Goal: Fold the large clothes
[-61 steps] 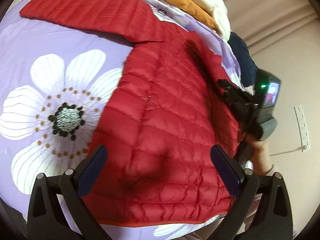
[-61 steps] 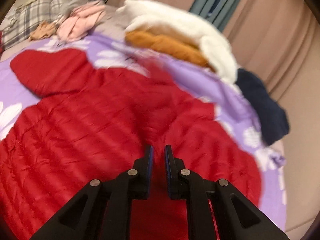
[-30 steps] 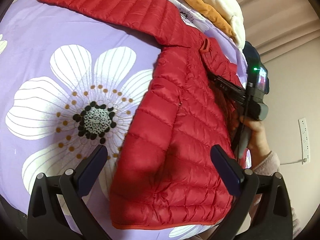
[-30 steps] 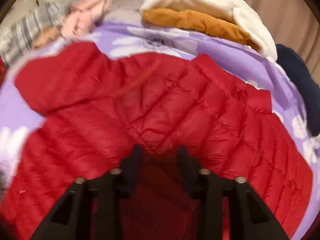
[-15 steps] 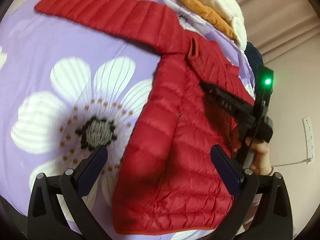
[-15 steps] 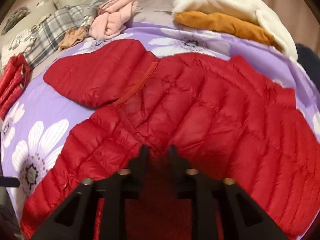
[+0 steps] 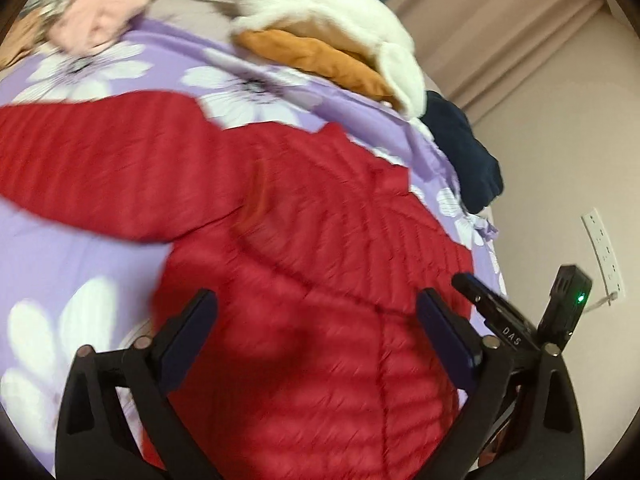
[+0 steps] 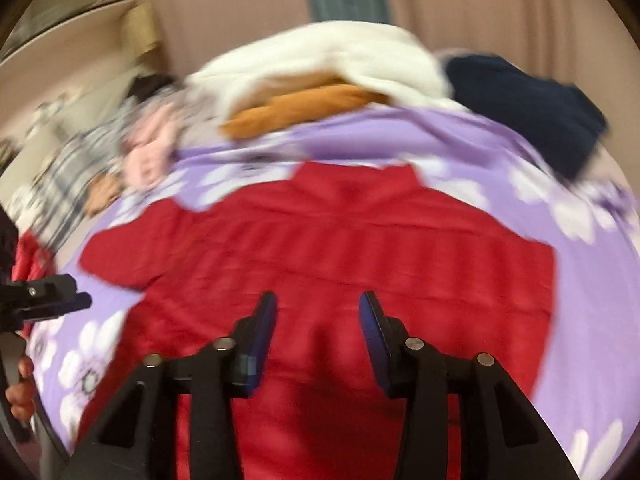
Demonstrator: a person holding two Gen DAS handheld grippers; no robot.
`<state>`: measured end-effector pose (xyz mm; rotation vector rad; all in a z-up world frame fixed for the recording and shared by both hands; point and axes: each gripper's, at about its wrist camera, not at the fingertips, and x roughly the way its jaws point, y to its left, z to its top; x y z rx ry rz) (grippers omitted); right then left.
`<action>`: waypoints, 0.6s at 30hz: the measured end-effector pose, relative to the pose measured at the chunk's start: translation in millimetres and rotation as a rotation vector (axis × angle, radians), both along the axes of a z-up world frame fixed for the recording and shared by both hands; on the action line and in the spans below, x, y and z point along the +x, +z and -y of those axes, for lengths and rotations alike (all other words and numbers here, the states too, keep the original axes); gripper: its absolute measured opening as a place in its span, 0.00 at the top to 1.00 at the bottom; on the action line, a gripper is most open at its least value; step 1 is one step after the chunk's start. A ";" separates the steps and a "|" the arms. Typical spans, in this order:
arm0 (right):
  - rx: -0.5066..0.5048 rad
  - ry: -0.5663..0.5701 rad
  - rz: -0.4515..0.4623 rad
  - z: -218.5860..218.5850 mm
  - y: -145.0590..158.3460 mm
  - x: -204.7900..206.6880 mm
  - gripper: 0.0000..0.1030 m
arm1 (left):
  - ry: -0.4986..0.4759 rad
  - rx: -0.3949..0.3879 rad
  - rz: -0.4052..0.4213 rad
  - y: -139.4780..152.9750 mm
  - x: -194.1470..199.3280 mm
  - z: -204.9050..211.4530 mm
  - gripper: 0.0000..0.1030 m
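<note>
A red quilted puffer jacket (image 7: 320, 240) lies on the purple flowered bedspread (image 7: 72, 252), with one sleeve (image 7: 92, 168) stretched out to the left. My left gripper (image 7: 316, 316) hovers over the jacket's lower body. Its jaws stand wide and are closing, and the pads press on nothing. In the right wrist view the jacket (image 8: 360, 248) shows its collar (image 8: 356, 180) at the far side. My right gripper (image 8: 318, 316) hangs open above the jacket's middle, holding nothing. Both views are blurred.
A white fleece (image 7: 328, 12) over an orange garment (image 7: 316, 56) lies at the bed's far edge, beside a navy garment (image 7: 464, 152). Pink clothes (image 7: 100, 20) lie far left. A wall socket (image 7: 604, 256) is at the right. The left gripper's body (image 8: 44, 296) and a hand (image 8: 20, 388) show at the right view's left edge.
The right gripper has let go of the jacket and opened. Both grippers have drawn back and risen, rolling as they went. The jacket now lies spread wider on the bed.
</note>
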<state>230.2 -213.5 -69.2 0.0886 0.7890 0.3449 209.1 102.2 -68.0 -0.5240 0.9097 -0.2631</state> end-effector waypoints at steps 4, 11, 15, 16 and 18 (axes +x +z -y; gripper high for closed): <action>0.034 -0.098 -0.012 33.4 -11.4 7.5 0.67 | -0.041 -0.002 -0.005 -3.6 33.1 20.4 0.33; 0.044 -0.214 -0.102 69.0 -47.1 17.5 0.74 | -0.041 0.046 -0.112 -51.9 77.4 42.3 0.45; 0.051 -0.237 -0.168 76.8 -77.0 21.2 0.85 | -0.031 0.085 -0.217 -92.6 86.9 44.7 0.52; 0.049 -0.241 -0.166 75.9 -78.5 20.7 0.85 | -0.030 0.083 -0.206 -92.8 87.1 44.5 0.51; 0.033 -0.242 -0.166 74.1 -77.1 21.1 0.85 | -0.035 0.083 -0.212 -90.6 88.5 44.2 0.51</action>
